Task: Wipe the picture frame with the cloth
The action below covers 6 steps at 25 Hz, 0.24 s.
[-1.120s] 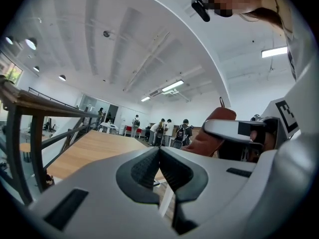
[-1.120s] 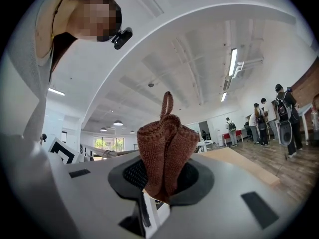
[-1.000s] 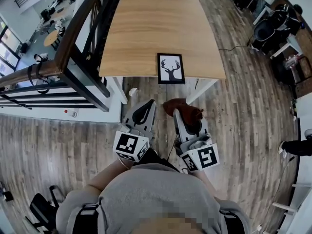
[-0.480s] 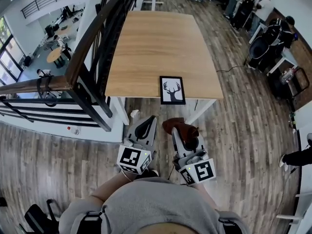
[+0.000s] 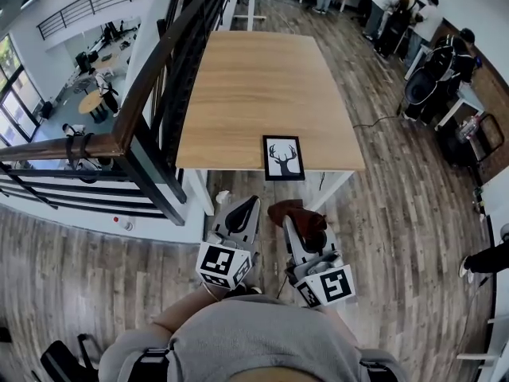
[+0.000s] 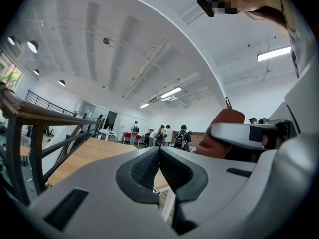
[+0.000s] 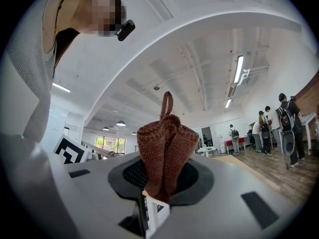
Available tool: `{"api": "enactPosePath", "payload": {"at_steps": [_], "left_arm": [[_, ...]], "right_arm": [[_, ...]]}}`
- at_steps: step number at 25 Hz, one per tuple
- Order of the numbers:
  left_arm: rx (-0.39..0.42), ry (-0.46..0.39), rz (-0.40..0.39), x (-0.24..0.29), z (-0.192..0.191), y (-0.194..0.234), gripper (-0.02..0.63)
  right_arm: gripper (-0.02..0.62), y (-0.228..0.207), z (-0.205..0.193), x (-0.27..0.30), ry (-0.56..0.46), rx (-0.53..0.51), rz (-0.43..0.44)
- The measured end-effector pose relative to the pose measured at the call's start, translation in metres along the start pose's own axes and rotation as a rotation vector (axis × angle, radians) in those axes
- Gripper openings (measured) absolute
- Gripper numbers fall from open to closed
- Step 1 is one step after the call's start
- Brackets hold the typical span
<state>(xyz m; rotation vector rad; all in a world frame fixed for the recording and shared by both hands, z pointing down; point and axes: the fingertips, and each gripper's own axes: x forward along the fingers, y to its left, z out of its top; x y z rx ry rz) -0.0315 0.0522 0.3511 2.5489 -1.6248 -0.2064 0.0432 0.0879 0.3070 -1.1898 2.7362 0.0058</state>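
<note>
A black picture frame (image 5: 283, 157) with a deer print lies flat at the near edge of the wooden table (image 5: 262, 78). My right gripper (image 5: 293, 216) is shut on a brown knitted cloth (image 5: 301, 213), which bunches up out of the jaws in the right gripper view (image 7: 166, 153). It hangs short of the table's near edge, below the frame in the head view. My left gripper (image 5: 250, 204) is shut and empty beside it, its pads (image 6: 149, 167) pressed together. The cloth (image 6: 222, 128) shows at the right of the left gripper view.
A dark railing (image 5: 151, 86) with a wooden handrail runs along the table's left side. White table legs (image 5: 199, 191) stand under the near edge. Several people (image 5: 413, 14) stand with chairs and bags at the far right. The floor is wood plank.
The table and frame sit slightly lower and farther in the head view as the camera tilted up. Both grippers keep their places before me, the cloth still held.
</note>
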Motion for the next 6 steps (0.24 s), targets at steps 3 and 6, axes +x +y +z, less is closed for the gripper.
{"api": "enactPosePath", "payload": {"at_steps": [3, 6], "left_arm": [[0.004, -0.007, -0.002, 0.0000, -0.0015, 0.0006, 0.009], [0.008, -0.017, -0.004, 0.0014, -0.0050, 0.0035, 0.009]], "right_arm": [[0.097, 0.0024, -0.0017, 0.0006, -0.004, -0.008, 0.006], [0.097, 0.0032, -0.0053, 0.0025, -0.012, -0.017, 0.011]]}}
